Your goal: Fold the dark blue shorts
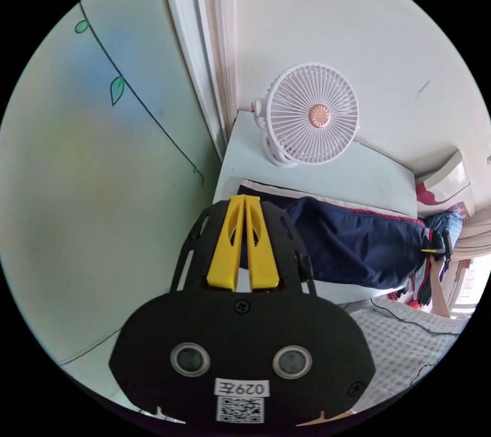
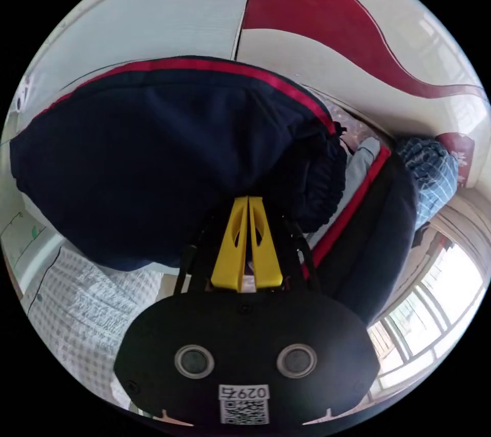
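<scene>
Above a white shelf [image 1: 358, 176], I hold the shorts [image 1: 353, 247] stretched, my left gripper [image 1: 245, 200] closed on one end, my right gripper [image 2: 248, 200] closed on the other, a fan [image 1: 312, 114] standing behind.

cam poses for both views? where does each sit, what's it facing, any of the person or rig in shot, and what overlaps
Left gripper view: rides behind the left claw, yellow jaws together on one end of the dark blue shorts; faces a white fan on a white table by the wall. The right claw and a forearm show at the far end.
Right gripper view: rides behind the right claw, jaws together at the shorts; faces a red and white headboard and a clothes pile.
Shared: the shorts, the checked sheet.
</scene>
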The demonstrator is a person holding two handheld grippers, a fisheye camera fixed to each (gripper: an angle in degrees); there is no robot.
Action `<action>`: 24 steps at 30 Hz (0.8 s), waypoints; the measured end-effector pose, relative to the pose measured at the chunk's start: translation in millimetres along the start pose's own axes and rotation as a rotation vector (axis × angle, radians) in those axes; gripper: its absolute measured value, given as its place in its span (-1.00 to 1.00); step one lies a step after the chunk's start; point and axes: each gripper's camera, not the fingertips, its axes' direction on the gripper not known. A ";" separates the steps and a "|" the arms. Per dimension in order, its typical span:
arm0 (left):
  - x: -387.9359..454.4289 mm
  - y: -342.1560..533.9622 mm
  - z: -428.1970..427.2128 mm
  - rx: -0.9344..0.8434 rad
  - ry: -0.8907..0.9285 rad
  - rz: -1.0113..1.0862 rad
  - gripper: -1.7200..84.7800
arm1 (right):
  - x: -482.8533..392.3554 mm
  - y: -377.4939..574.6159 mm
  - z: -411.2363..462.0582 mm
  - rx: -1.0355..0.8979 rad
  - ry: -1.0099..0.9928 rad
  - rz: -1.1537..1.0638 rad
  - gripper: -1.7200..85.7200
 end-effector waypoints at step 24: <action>-29.2 -10.7 169.8 -0.291 0.163 0.431 -0.68 | -678.6 -79.4 101.1 0.510 0.165 -1.254 -0.69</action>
